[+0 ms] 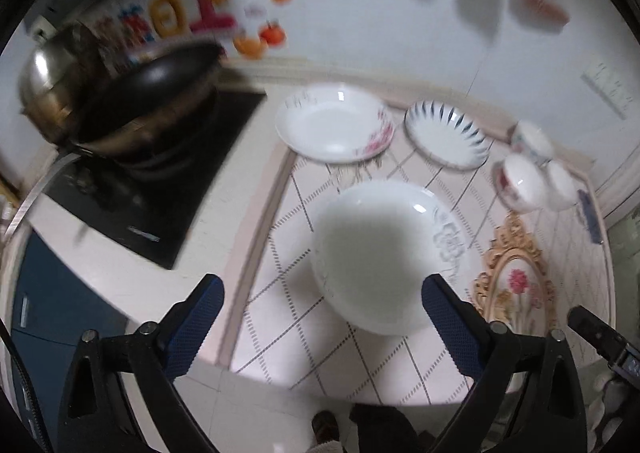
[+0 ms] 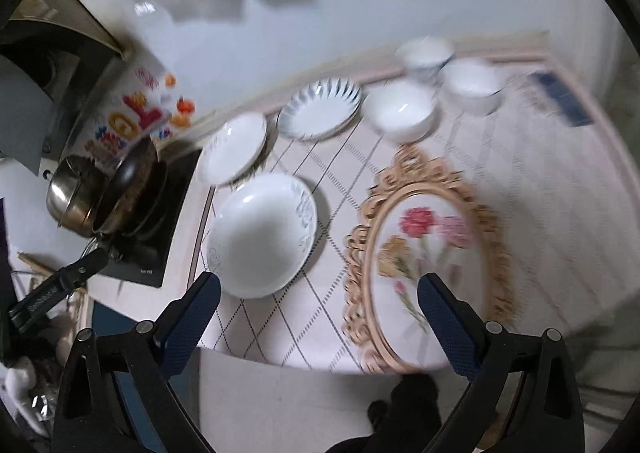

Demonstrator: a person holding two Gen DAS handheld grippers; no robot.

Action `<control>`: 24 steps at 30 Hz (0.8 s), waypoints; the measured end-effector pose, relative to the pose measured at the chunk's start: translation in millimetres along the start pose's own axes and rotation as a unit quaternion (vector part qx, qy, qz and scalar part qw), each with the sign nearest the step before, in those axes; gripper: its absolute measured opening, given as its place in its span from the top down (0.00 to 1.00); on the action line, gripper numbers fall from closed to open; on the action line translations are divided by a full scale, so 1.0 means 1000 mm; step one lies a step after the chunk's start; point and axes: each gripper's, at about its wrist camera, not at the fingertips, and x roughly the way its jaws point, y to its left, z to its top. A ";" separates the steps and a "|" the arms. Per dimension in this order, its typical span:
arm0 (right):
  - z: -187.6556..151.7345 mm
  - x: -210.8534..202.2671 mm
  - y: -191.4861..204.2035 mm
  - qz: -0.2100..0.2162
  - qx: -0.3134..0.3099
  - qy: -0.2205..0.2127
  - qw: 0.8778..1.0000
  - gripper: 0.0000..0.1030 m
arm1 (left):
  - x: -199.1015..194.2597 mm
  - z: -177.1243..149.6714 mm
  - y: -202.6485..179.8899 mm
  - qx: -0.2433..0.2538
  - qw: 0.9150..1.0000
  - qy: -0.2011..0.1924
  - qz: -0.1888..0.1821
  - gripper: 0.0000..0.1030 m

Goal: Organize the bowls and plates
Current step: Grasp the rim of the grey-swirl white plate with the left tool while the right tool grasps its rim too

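Observation:
On the tiled mat, a large white plate with a grey flower pattern (image 1: 384, 253) (image 2: 262, 235) lies nearest. Behind it sit a pink-flowered plate (image 1: 334, 123) (image 2: 234, 147) and a blue-striped plate (image 1: 446, 137) (image 2: 320, 109). Three white bowls (image 1: 520, 181) (image 2: 402, 111) cluster at the back right. My left gripper (image 1: 324, 313) hovers open above the near edge of the large plate, touching nothing. Over the counter's front edge, my right gripper (image 2: 320, 309) is open and empty, between the large plate and a gold-framed flower motif (image 2: 428, 253).
A dark wok (image 1: 152, 93) (image 2: 132, 189) and a steel pot (image 1: 48, 93) stand on the black cooktop (image 1: 160, 213) at the left. A white wall runs behind the dishes. A dark blue flat object (image 2: 560, 97) lies at the back right. Below the counter edge, floor and a person's shoe (image 1: 324, 425) show.

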 end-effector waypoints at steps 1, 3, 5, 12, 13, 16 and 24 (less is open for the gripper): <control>0.008 0.023 -0.004 0.009 0.002 0.017 1.000 0.06 | 0.015 0.004 0.000 0.001 1.000 0.012 0.000 0.08; 0.020 0.064 -0.011 0.030 0.006 0.048 0.998 0.13 | 0.046 0.012 -0.001 0.000 0.999 0.041 -0.003 0.14; 0.031 0.104 -0.013 0.038 0.007 0.080 0.996 0.18 | 0.075 0.018 -0.001 -0.002 0.998 0.065 -0.013 0.22; 0.051 0.197 -0.011 0.074 0.012 0.145 0.987 0.47 | 0.143 0.034 0.009 -0.007 0.991 0.133 -0.025 0.51; 0.054 0.207 -0.011 0.079 0.017 0.154 0.985 0.52 | 0.150 0.035 0.012 -0.011 0.990 0.139 -0.030 0.52; 0.058 0.231 -0.012 0.096 0.031 0.171 0.980 0.76 | 0.157 0.035 0.018 -0.016 0.988 0.150 -0.042 0.60; 0.058 0.239 -0.010 0.096 0.025 0.180 0.979 0.89 | 0.157 0.030 0.022 -0.011 0.987 0.151 -0.048 0.68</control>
